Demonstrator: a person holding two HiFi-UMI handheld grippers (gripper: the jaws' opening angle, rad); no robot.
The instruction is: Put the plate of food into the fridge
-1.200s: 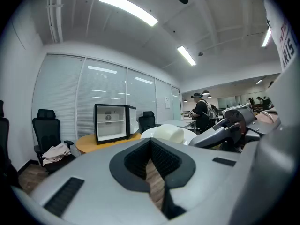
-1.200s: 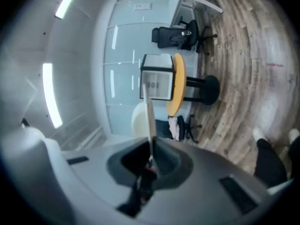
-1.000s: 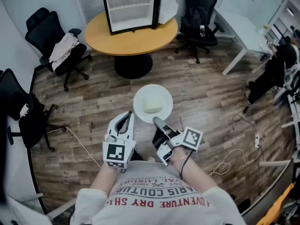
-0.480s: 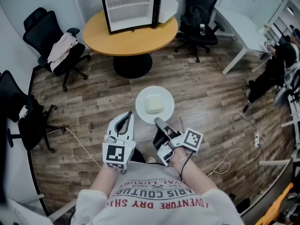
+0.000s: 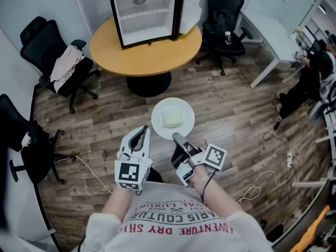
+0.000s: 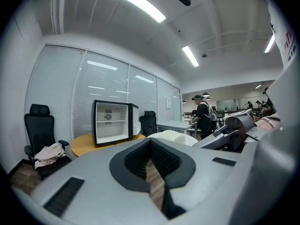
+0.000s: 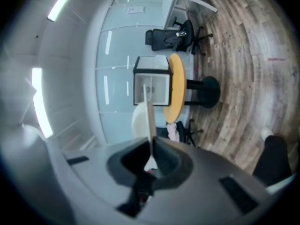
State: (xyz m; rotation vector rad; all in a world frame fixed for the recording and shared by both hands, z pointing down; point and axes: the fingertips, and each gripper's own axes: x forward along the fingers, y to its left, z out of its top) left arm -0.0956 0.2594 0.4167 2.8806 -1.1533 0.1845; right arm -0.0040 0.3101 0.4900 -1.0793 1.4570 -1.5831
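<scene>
Plate [image 5: 172, 118]: its near rim sat in the right claw [image 5: 177, 138], food [image 5: 171, 119] on it.
Left claw [image 5: 140, 132]: just left of the right claw, apart from the plate.
Fridge [image 5: 147, 14]: well ahead of both claws, on the round table [image 5: 146, 49], door swung right.
Chair [image 5: 55, 62]: left of the table.

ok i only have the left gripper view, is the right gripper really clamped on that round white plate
observer: yes, the right gripper has its jaws shut on the near rim of the round white plate; the right gripper view shows that rim edge-on between them.
operator: is the food sitting safe on it
observer: a pale block of food lies flat at the plate's middle, away from the rim.
operator: anything on the floor toward the fridge
observer: a thin white cable trails over the wood floor to your left, off the straight line to the round yellow table under the black mini fridge.
</scene>
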